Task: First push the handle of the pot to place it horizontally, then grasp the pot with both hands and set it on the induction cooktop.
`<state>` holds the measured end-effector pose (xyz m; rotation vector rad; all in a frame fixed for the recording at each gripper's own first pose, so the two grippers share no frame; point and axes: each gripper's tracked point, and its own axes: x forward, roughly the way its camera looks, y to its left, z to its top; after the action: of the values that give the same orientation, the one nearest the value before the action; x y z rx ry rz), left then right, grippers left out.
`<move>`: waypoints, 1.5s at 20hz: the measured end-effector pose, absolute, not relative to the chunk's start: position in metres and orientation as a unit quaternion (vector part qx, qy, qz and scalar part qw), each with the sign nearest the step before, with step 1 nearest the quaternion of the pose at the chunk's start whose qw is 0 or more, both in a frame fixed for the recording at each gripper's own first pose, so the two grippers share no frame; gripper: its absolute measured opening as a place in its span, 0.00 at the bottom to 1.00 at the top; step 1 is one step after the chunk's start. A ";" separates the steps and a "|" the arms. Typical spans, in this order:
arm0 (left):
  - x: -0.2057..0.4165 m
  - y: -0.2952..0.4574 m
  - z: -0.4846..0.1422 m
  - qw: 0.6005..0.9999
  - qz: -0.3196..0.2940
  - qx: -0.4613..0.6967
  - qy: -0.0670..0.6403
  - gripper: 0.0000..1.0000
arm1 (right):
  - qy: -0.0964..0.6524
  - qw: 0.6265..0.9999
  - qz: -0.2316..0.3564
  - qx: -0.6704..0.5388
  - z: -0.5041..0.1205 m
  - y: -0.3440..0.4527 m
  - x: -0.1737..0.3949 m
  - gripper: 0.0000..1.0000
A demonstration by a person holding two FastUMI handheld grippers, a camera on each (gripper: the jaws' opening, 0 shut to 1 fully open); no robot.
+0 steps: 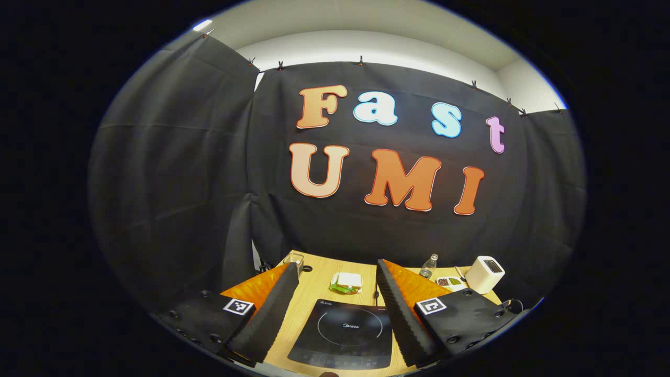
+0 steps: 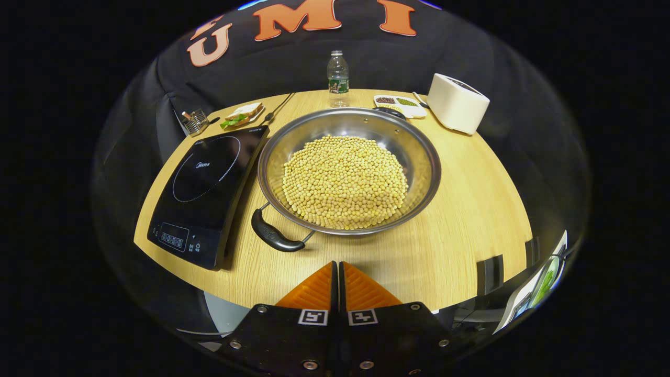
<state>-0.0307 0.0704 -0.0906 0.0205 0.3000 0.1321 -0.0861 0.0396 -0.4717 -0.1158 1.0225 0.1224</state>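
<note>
Left gripper view: left gripper wide, empty; right gripper closed.

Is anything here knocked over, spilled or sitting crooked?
Nothing is spilled or toppled. The pot, heaped with yellow beans, sits level on the table beside the induction cooktop. Its only oddity is the near handle, which points diagonally toward the cooktop's front corner rather than sideways.

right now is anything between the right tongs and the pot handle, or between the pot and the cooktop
Nothing visible. In the right gripper view, bare table lies between the shut right tongs and the pot's near handle. The pot of beans sits right beside the induction cooktop, with nothing in the gap or on the cooktop.
</note>
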 end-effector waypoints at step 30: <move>-0.075 0.122 -0.073 0.983 0.119 0.011 0.140 0.98 | 0.497 0.854 0.130 -0.085 -0.495 0.114 -0.064 0.00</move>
<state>-0.0754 0.1220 -0.0732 0.0229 0.2811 0.2388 -0.0636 0.1139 -0.4954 -0.1783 1.0444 0.2737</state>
